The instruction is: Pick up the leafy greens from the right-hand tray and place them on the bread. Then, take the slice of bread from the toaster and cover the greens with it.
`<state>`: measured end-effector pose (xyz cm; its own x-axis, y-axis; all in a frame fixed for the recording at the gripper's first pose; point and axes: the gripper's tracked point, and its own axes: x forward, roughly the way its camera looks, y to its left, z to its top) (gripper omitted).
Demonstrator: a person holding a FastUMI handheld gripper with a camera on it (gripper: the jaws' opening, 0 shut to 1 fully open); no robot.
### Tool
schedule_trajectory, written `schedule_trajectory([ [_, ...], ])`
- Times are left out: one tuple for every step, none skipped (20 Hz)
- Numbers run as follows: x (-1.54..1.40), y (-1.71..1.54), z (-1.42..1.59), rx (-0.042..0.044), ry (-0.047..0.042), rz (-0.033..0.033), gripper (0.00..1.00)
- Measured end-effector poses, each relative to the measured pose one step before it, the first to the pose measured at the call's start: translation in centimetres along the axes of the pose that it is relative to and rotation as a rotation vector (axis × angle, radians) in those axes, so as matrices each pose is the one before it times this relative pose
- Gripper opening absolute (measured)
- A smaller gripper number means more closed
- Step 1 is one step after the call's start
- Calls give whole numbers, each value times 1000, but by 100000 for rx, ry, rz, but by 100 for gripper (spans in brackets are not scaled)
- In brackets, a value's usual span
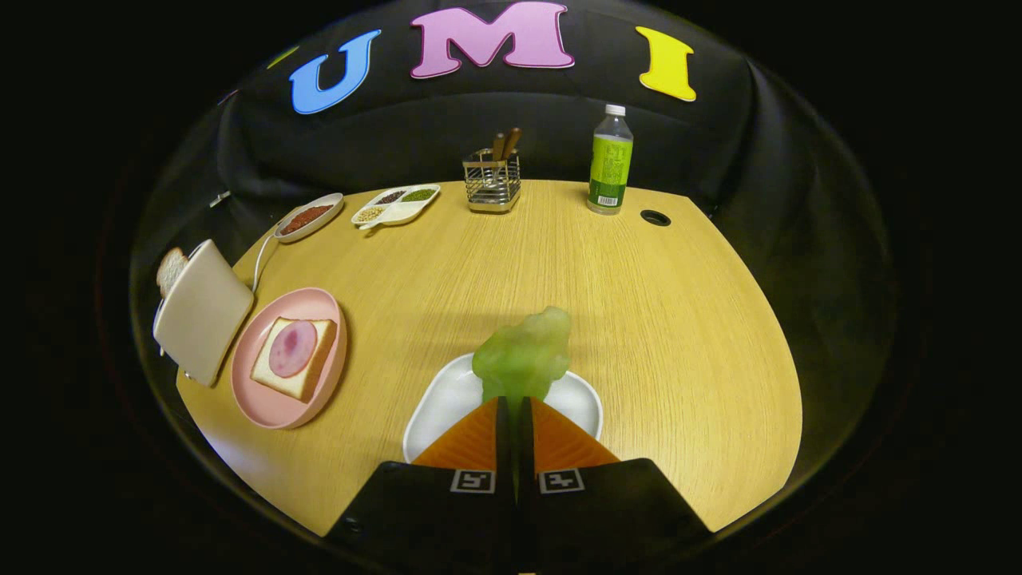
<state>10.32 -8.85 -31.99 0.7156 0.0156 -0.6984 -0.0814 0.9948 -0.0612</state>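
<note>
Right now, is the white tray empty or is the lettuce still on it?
Empty: the white tray looks bare, and the tongs are shut on the lettuce, held above it.

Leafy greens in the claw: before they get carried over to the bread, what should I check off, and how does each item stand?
1. Grip: the claw has both orange fingers closed on the pale green leafy greens: ok.
2. Greens lifted off the white rounded tray: cannot tell.
3. Target ready: square bread slice with a round pink ham slice lies on the pink round plate: ok.
4. Path across the bare wooden table to the plate: ok.
5. Second bread slice waiting in the beige toaster: ok.
</note>
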Motion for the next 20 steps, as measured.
schedule_trajectory([
  [-699,283,601,630,-682,87,5],
  [-722,422,647,313,-779,438,5],
  [-763,467,718,79,-1125,533,5],
  [-759,448,703,-284,-1123,407,5],
  [-753,490,654,-142,-1263,362,5],
  [-801,617,802,-168,-1691,352,5],
  [-614,737,541,12,-812,794,5],
  [-746,821,576,245,-730,870,5],
  [-556,912,494,-157,-639,1081,5],
  [-456,867,514,-425,-740,737,5],
  [-386,861,513,-716,-700,686,5],
  [-312,1045,477,-657,-448,942,5],
  [-232,1053,293,-495,-569,938,5],
  [-207,1160,419,-430,-333,1099,5],
  [-70,1057,330,-140,-626,822,5],
  [-40,1081,214,183,-348,363,5],
  [245,1026,146,66,-156,483,5],
  [252,970,48,-126,-179,6,5],
  [307,1017,-15,103,-67,670,5],
  [498,1116,-167,22,572,1075,5],
])
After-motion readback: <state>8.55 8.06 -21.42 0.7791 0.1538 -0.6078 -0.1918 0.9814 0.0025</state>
